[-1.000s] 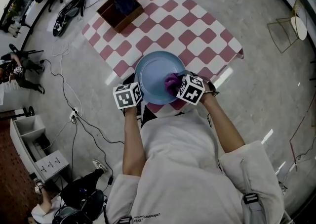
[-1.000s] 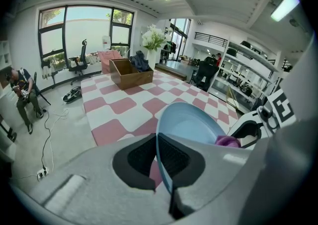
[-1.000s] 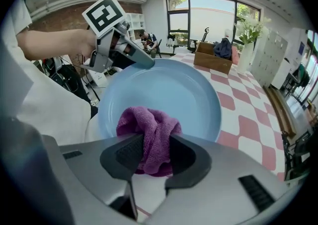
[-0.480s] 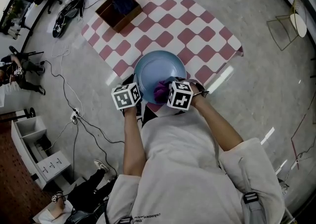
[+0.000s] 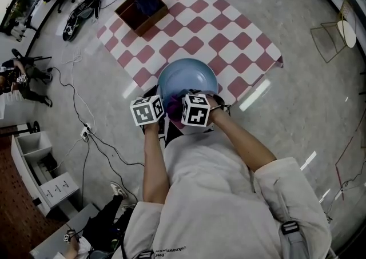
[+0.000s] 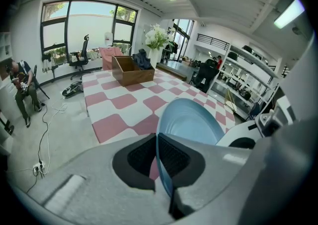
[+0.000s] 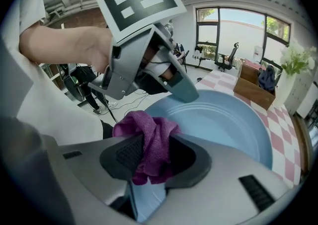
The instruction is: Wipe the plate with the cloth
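Observation:
A light blue plate is held up above the checkered cloth. My left gripper is shut on the plate's near rim; in the left gripper view the plate's edge runs between the two pads. My right gripper is shut on a purple cloth, which presses on the plate's inner face at its near left side. In the head view the purple cloth shows between the two marker cubes, and the right gripper sits close beside the left one.
A red and white checkered cloth lies on the marble floor. A brown wooden box with dark fabric stands at its far corner by white flowers. Cables run over the floor on the left. A seated person is at the far left.
My right gripper has slid the purple cloth leftward across the plate, from its right part to beside the left gripper. The plate has shifted slightly away from me.

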The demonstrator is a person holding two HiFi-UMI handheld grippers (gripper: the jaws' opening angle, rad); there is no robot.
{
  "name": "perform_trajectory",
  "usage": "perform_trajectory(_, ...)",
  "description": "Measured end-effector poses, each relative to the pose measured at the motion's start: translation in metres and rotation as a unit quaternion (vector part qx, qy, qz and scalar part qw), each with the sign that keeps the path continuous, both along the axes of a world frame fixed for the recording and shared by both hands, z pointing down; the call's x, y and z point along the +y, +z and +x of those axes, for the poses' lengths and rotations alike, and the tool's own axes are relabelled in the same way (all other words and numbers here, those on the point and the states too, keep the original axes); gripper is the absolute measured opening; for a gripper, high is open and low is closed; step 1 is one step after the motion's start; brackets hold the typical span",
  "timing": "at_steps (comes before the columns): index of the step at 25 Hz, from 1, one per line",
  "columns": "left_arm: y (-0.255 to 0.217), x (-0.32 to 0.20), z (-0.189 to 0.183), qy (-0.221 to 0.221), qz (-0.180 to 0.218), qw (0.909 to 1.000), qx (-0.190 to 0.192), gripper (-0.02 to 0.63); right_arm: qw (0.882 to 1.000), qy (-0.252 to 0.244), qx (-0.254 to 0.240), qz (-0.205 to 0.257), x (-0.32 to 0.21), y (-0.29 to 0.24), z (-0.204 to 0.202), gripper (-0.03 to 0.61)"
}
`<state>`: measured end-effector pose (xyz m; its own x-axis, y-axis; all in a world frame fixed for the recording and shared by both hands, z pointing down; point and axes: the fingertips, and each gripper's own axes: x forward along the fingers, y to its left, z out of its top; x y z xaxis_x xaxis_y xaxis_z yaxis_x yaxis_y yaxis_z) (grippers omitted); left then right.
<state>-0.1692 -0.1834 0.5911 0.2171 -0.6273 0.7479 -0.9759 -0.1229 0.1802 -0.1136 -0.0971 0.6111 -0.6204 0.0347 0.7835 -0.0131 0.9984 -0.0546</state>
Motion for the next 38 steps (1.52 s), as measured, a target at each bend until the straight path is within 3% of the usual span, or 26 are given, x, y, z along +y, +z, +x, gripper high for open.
perform_trajectory(5, -0.003, 0.001, 0.0, 0.004, 0.004, 1.0, -0.002, 0.02, 0.999, 0.035, -0.024, -0.011, -0.012, -0.007, -0.014, 0.144)
perform_trajectory(15, -0.005, 0.002, 0.001, 0.01, 0.005, 0.9999, -0.002, 0.02, 0.994, 0.097, -0.052, 0.023, -0.048, -0.02, -0.024, 0.144)
perform_trajectory(25, -0.001, 0.008, -0.002, 0.006, 0.001, 0.9999, 0.015, 0.021, 0.997, 0.063, -0.018, 0.047, -0.055, -0.018, -0.023, 0.146)
perform_trajectory(38, 0.001, 0.008, -0.006, -0.001, 0.0, 0.9998, 0.02, 0.021, 0.986, 0.138, -0.016, 0.089, -0.102, -0.018, -0.007, 0.146)
